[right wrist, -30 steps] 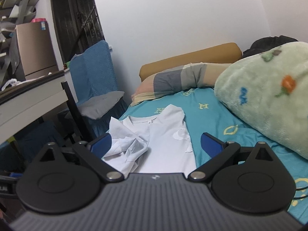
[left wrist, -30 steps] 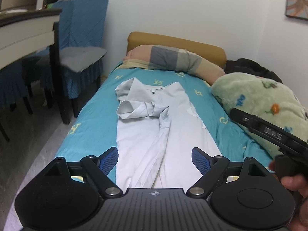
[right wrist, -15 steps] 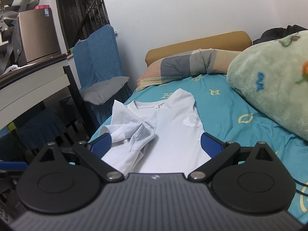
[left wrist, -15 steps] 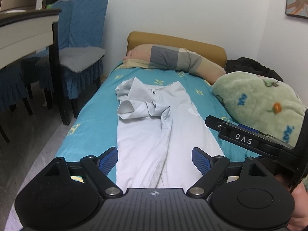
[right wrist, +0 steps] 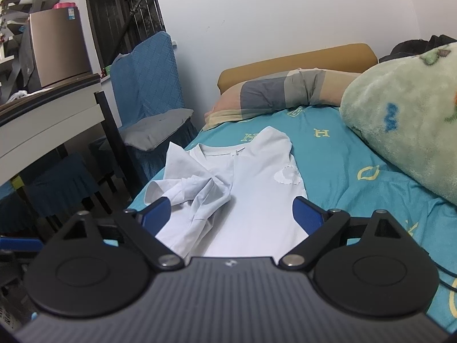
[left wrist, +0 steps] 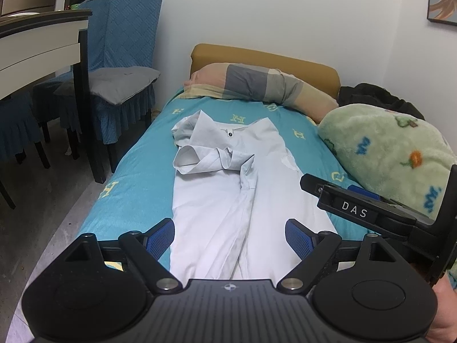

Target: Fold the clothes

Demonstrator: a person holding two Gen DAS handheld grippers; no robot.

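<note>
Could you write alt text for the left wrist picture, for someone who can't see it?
A white shirt lies lengthwise on a teal bedsheet, one sleeve bunched across its chest. The open left gripper hovers over its near end; the right gripper enters from the right, beside a green blanket.

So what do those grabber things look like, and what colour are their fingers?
Both are black plastic. The left gripper and right gripper each have blue ridged fingertips, two round discs, silver pivot screws and a ribbed middle. Seen from the left, the right one reads "DAS" in white.
</note>
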